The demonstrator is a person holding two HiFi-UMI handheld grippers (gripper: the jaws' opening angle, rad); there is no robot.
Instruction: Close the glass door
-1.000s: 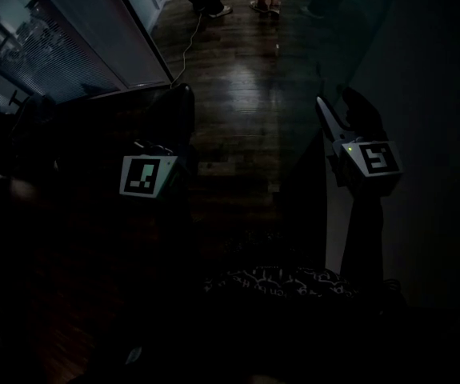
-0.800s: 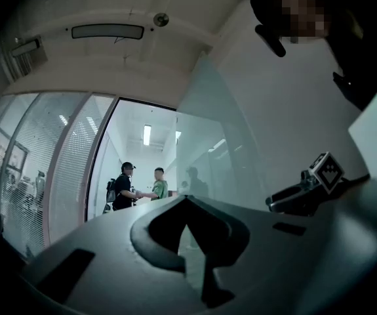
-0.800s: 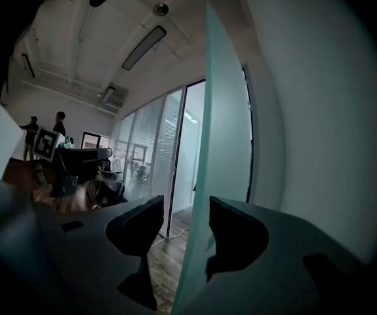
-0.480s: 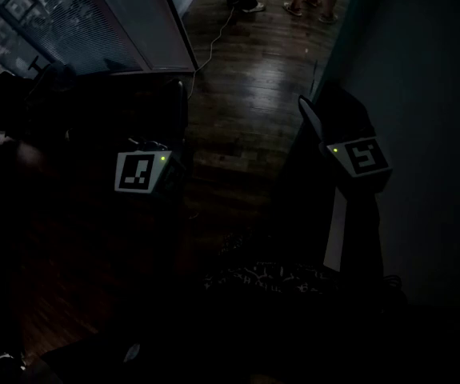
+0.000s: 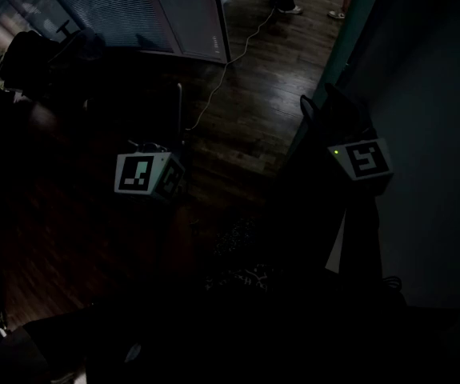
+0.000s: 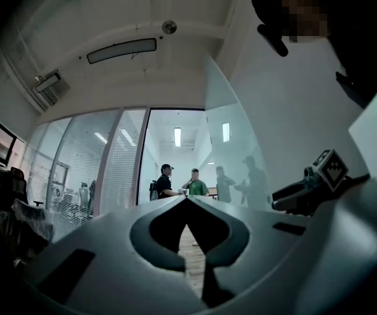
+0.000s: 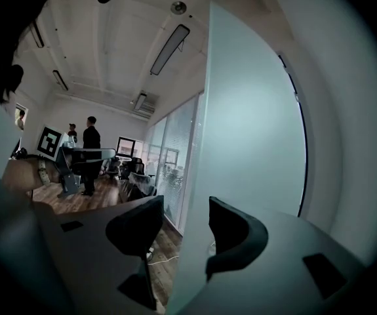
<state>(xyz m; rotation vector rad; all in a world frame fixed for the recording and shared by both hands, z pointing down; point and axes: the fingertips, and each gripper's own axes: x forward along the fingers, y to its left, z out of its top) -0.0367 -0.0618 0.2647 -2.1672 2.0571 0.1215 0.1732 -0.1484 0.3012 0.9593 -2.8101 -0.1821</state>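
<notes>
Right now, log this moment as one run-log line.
left gripper: shut, empty | right gripper: open, jaws astride edge of tall frosted glass door | door: not yet closed

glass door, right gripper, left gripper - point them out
glass door (image 7: 254, 110), right gripper view, on the frosted pane.
right gripper (image 7: 183, 210), right gripper view, midway between its jaws, which straddle the door's edge.
left gripper (image 6: 188, 201), left gripper view, where its jaws meet.
</notes>
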